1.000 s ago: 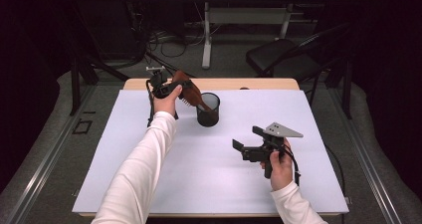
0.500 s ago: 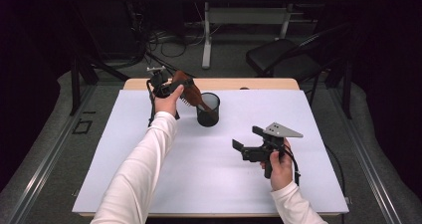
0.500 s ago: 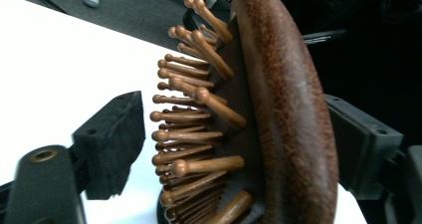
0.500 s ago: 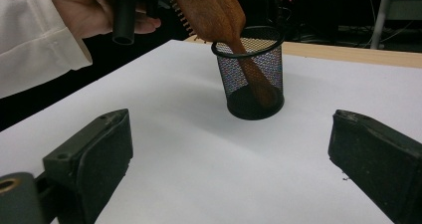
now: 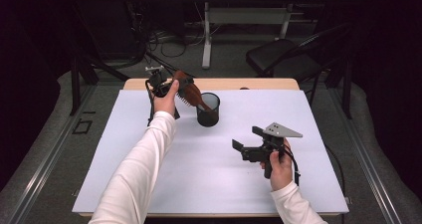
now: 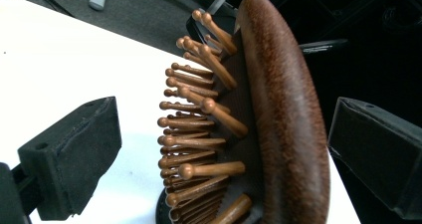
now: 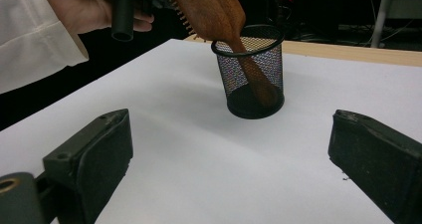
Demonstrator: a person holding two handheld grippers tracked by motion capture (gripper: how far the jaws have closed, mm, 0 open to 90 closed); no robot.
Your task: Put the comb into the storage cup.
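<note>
Left gripper [image 6: 224,149] brackets unmarked hairbrush [image 6: 278,114], jaws opening.

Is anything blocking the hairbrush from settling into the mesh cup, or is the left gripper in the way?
Nothing visible blocks it. The hairbrush has its handle down inside the mesh cup, leaning on the rim. The left gripper has just been opening; its jaws stand apart from the brush head between them.

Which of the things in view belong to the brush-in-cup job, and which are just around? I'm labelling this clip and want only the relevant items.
Part of the job:
- wooden hairbrush, handle down in the cup, leaning on its rim
- black mesh cup
- left hand-held gripper, jaws just opened, apart from the brush head between them

Just around:
- right hand-held gripper, open, holding nothing
- black chair behind the table
</note>
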